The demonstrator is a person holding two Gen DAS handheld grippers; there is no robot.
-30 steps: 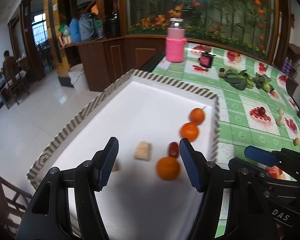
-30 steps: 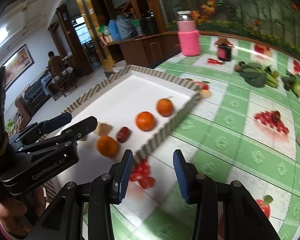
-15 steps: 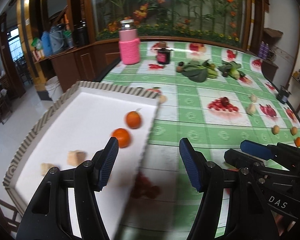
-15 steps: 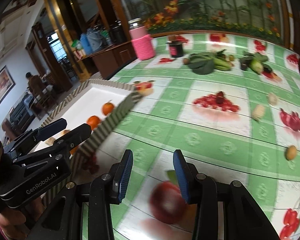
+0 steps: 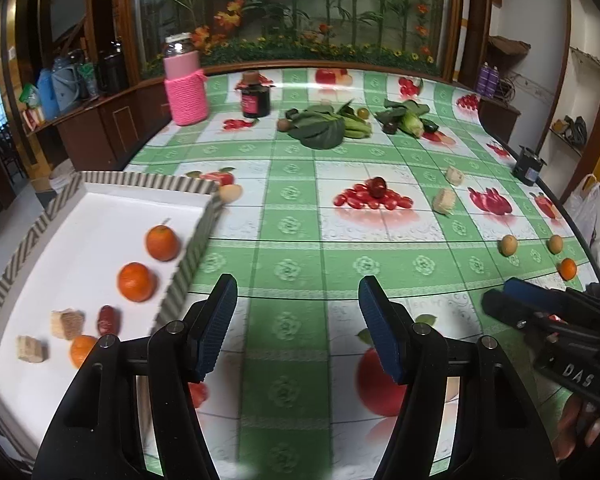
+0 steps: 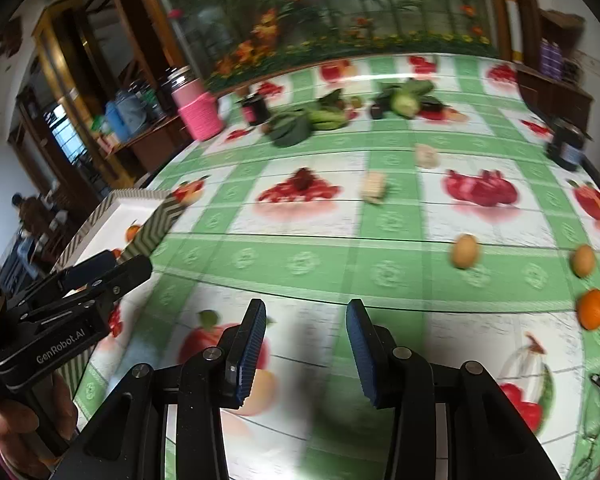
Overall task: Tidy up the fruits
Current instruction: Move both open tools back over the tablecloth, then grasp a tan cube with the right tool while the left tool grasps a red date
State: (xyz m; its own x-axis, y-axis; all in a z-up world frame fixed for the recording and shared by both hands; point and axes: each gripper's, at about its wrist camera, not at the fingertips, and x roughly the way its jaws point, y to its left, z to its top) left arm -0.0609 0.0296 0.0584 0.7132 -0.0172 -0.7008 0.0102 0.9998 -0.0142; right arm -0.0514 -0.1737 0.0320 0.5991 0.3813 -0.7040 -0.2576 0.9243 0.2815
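Both my left gripper (image 5: 294, 322) and right gripper (image 6: 306, 346) hang open and empty over the tablecloth (image 5: 340, 264), tray (image 5: 100, 216) at left.

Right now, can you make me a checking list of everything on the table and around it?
Surface: green checked tablecloth with printed fruit pictures.
Job's things: white tray holds three oranges, a small red fruit and tan blocks. Loose on the cloth: one orange, two brownish round fruits, two pale blocks, one red fruit.
Clutter: pink-wrapped jar, dark jar, leafy greens, corn, black cup.
Grippers: left hand-held gripper open, empty; right hand-held gripper open, empty.
Cables: nothing seen.
Surroundings: flower mural, wooden cabinet, a seated person far off.
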